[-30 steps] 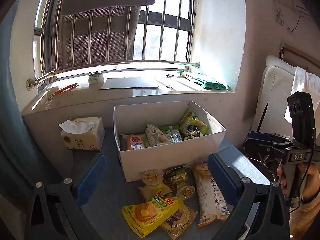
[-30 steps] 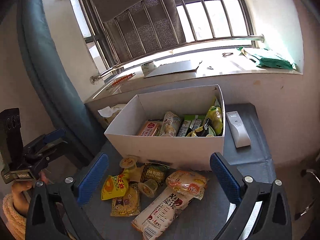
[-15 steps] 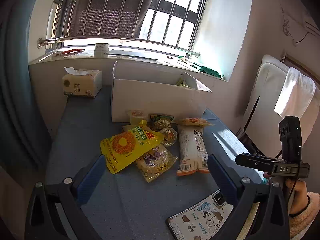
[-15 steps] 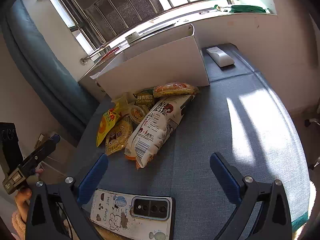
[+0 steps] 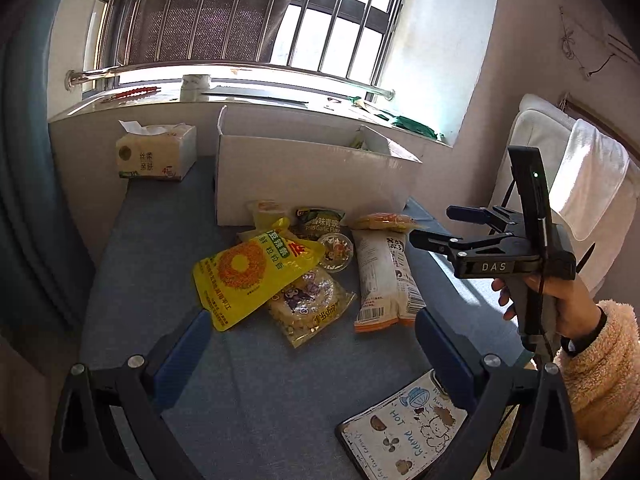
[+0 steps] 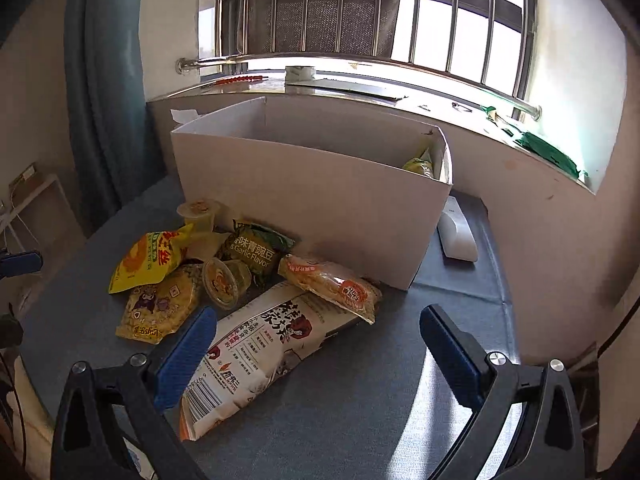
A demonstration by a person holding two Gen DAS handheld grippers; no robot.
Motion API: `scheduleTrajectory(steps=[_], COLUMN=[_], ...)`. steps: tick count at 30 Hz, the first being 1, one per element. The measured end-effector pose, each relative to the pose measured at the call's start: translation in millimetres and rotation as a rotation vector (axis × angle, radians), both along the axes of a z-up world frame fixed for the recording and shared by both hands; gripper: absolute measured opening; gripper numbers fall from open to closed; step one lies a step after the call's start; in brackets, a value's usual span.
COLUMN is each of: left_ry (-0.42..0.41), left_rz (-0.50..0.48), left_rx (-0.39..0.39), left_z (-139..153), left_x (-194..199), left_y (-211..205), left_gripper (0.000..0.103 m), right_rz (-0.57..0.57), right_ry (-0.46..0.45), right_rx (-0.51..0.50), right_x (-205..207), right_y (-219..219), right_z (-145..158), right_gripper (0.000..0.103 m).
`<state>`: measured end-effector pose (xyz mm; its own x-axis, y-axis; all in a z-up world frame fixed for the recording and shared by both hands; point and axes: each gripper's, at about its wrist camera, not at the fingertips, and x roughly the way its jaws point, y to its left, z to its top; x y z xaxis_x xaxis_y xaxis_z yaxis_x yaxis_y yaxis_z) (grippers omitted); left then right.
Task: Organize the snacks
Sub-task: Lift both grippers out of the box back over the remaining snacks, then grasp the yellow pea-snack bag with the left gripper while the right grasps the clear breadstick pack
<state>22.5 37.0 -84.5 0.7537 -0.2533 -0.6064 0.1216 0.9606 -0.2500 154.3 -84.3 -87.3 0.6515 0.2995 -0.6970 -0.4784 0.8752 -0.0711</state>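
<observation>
A white cardboard box (image 5: 312,176) (image 6: 312,200) stands on the blue table with snacks inside. In front of it lie loose snacks: a yellow pouch (image 5: 250,272) (image 6: 146,258), a long white packet (image 5: 384,276) (image 6: 260,352), an orange bread packet (image 6: 332,284), a green pea bag (image 6: 256,250), a jelly cup (image 6: 226,282) and a clear yellow bag (image 5: 308,304). My left gripper (image 5: 312,360) is open and empty, above the table short of the pile. My right gripper (image 6: 316,348) is open over the white packet's near end; it also shows in the left wrist view (image 5: 440,228).
A tissue pack (image 5: 156,154) stands left of the box. A white remote (image 6: 456,232) lies right of the box. A phone in a cartoon case (image 5: 404,432) lies at the near table edge. A windowsill runs behind; a white chair (image 5: 560,168) stands at the right.
Both grippers have dropped from above the box to low over the table. The right gripper has since closed in on the snack pile. Both stay open.
</observation>
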Motion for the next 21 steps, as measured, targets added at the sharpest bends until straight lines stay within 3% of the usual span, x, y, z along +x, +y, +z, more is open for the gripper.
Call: scheduleTrajectory(steps=[5,9,10,11,13,18,21], left_ry=[0.02,0.03,0.033,0.036,0.04,0.047,0.049], left_rz=[0.018,0.038,0.042,0.044,0.052,0.057,0.054], left_rx=[-0.014,-0.022,-0.025,-0.026,-0.022,-0.01,-0.004], left_z=[-5.8,-8.5,-8.7,-9.3,-10.2,-13.0,-13.5], left_x=[1.7,2.7,3.3,3.7,3.9,4.9,9.1], left_y=[9.4,17.1,18.2,19.4,21.1,25.0,25.5], left_gripper=[0.103,0.103,0.103,0.103,0.103,0.103,0.103], right_rz=[0.074,0.098,0.105,0.11,0.118,0.09,0.061], right_ry=[-0.006,0.06,0.088,0.115,0.154,0.137,0.153], right_rx=[-0.119,-0.167,-0.168,-0.169,-0.13,-0.025,0.1], right_x=[34.6,55.5,59.7,63.7,69.5,61.2,49.2], right_y=[20.7,29.3,29.8,30.2,25.6,-0.1,-24.3], right_z=[-12.9,-26.5,-29.7,-32.9,-34.7,-16.6,2.7], right_gripper=[0.103,0.103,0.098,0.077,0.05,0.035,0.028])
